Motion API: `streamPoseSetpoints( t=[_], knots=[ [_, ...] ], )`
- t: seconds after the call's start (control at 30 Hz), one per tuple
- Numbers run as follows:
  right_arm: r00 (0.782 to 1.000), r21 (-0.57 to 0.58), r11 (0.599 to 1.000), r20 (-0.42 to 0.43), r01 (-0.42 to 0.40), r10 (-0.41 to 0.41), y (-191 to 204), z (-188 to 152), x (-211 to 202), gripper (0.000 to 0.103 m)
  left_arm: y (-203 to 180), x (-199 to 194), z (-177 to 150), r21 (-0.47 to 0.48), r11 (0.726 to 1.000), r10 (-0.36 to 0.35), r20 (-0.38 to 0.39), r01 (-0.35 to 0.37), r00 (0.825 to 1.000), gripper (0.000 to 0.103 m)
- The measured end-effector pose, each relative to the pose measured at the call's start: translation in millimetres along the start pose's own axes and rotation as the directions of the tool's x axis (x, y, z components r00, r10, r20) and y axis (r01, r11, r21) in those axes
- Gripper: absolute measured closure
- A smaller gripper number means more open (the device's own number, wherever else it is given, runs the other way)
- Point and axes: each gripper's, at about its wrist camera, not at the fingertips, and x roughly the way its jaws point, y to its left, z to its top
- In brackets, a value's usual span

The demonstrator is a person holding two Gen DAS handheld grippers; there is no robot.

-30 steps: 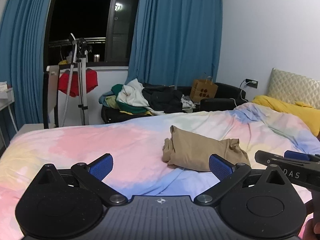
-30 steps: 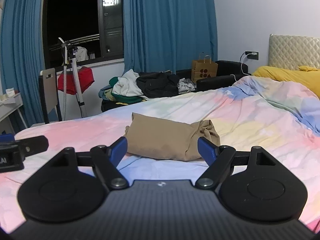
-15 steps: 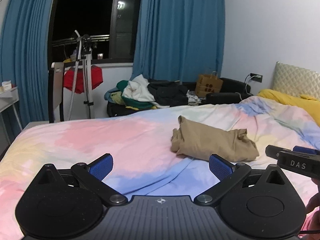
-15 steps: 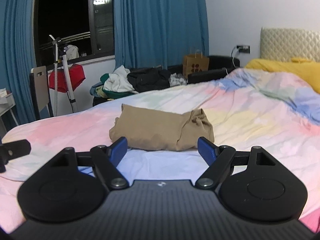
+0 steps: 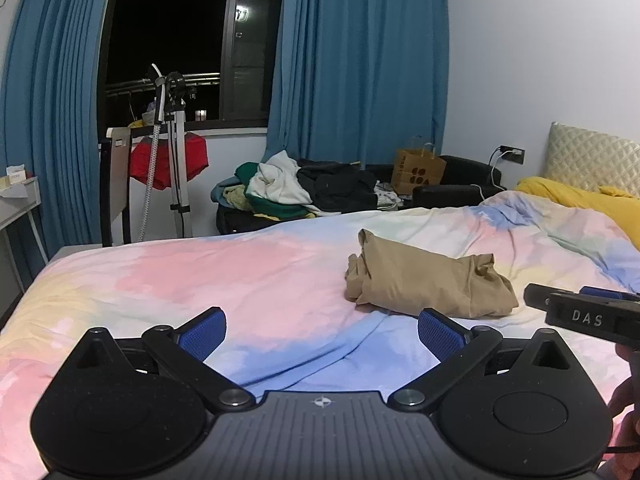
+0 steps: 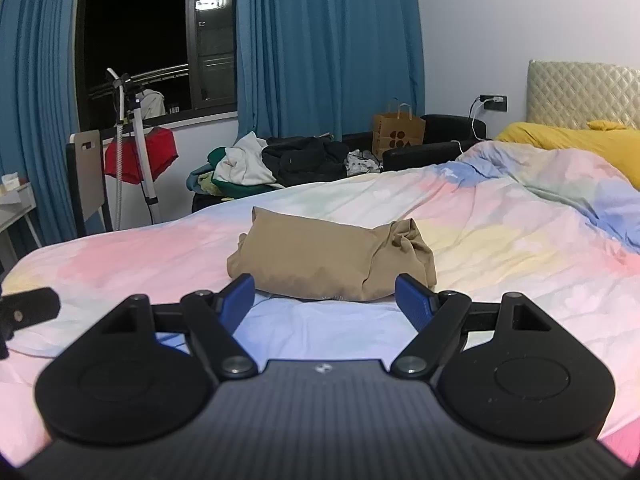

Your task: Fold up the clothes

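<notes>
The left gripper (image 5: 322, 332) has sunk toward the quilt (image 5: 200, 280); both it and the right gripper (image 6: 325, 296) gape empty (tan garment (image 6: 328, 260) folded), likely awaiting the next piece.

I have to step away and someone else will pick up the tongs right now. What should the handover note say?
Left tongs: open, empty, over the bedspread.
Right tongs: open, empty, just short of the tan garment.
Tan garment: lies on the bed as a folded bundle, one end bunched; nothing grips it.
Done: this piece looks folded.
Left: perhaps tidy the bunched end; the clothes pile beyond the bed looks unfolded.
</notes>
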Motion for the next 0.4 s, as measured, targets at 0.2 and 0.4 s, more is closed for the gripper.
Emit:
streamPoseSetpoints(
  t=[0.2, 0.4],
  knots=[
    [1.0, 0.01, 1.0, 0.006, 0.0, 0.0, -2.0, 0.4, -2.0, 0.024, 3.0, -3.5, 1.3, -0.003, 1.0, 0.013, 0.003, -0.013, 1.0, 0.0],
    [1.0, 0.028, 1.0, 0.015, 0.008, -0.008, -6.5, 0.2, -4.6, 0.024, 1.2, -6.8, 1.1, 0.008, 1.0, 0.022, 0.005, -0.022, 1.0, 0.0]
  ],
)
